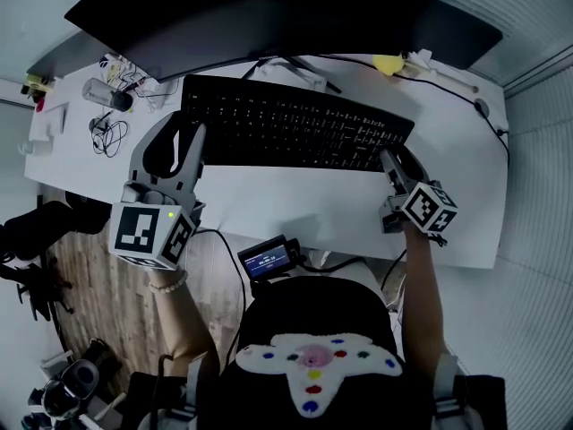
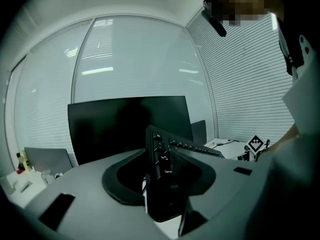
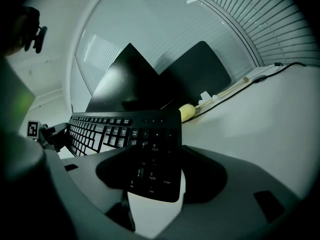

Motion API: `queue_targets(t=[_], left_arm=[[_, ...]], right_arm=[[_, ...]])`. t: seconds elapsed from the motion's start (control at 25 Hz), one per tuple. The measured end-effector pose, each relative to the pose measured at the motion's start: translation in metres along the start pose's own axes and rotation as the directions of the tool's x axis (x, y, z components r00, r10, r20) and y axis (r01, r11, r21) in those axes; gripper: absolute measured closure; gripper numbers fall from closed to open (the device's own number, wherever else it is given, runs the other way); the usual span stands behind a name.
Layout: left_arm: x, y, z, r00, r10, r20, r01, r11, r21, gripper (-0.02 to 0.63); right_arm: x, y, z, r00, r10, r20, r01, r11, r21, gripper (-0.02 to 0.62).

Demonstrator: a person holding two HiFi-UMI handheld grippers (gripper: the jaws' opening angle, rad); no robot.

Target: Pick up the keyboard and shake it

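You have the keyboard [image 1: 295,124] held by both ends, in front of the dark monitor [image 1: 269,16] and over the white desk [image 1: 340,213]. In the right gripper view bare desk shows under its near corner, so that end looks clear of the surface.

It is a black, full-size board, slim and flat with rounded corners. Its low dark keys sit in close rows and carry small white legends. A strip of function keys runs along the far edge, and a number pad fills the right end. In the left gripper view you see it almost edge-on and tilted, with the Caps Lock key just readable near the jaws. In the right gripper view the pad faces up, with the PgDn and Enter legends readable.

Your left gripper [image 1: 183,146] has its jaws partway apart and closed on the keyboard's left end, one above the board and one below it. Your right gripper [image 1: 389,161] is clamped the same way on the number-pad end, with the corner of the board deep between the jaws.

In the head view the board runs from upper left to lower right, and the left end looks larger than the right. A small yellow object [image 1: 388,64] lies on the desk beyond the right end, well apart from the board.
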State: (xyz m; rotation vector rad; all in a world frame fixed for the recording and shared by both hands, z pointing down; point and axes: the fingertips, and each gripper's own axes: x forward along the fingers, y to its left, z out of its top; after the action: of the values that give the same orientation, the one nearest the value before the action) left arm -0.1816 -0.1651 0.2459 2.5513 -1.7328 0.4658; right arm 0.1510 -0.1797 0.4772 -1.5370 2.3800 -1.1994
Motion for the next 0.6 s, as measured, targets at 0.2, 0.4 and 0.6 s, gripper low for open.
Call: queue_targets(t=[0.2, 0.4, 0.6], left_arm=[[-0.015, -0.012, 0.036, 0.998, 0.014, 0.059, -0.020, 0.995, 0.097, 0.443], [-0.031, -0.024, 0.062, 0.994, 0.013, 0.111, -0.033, 0.983, 0.180, 0.445], [-0.046, -0.046, 0.078, 0.984, 0.012, 0.177, -0.057, 0.967, 0.250, 0.445]], right_arm=[[0.002, 0.010, 0.005, 0.997, 0.059, 0.060, -0.061, 0.998, 0.034, 0.318], [0.003, 0.021, 0.009, 0.988, 0.110, 0.111, -0.117, 0.992, 0.055, 0.318], [0.006, 0.020, 0.004, 0.972, 0.166, 0.166, -0.179, 0.981, 0.070, 0.318]])
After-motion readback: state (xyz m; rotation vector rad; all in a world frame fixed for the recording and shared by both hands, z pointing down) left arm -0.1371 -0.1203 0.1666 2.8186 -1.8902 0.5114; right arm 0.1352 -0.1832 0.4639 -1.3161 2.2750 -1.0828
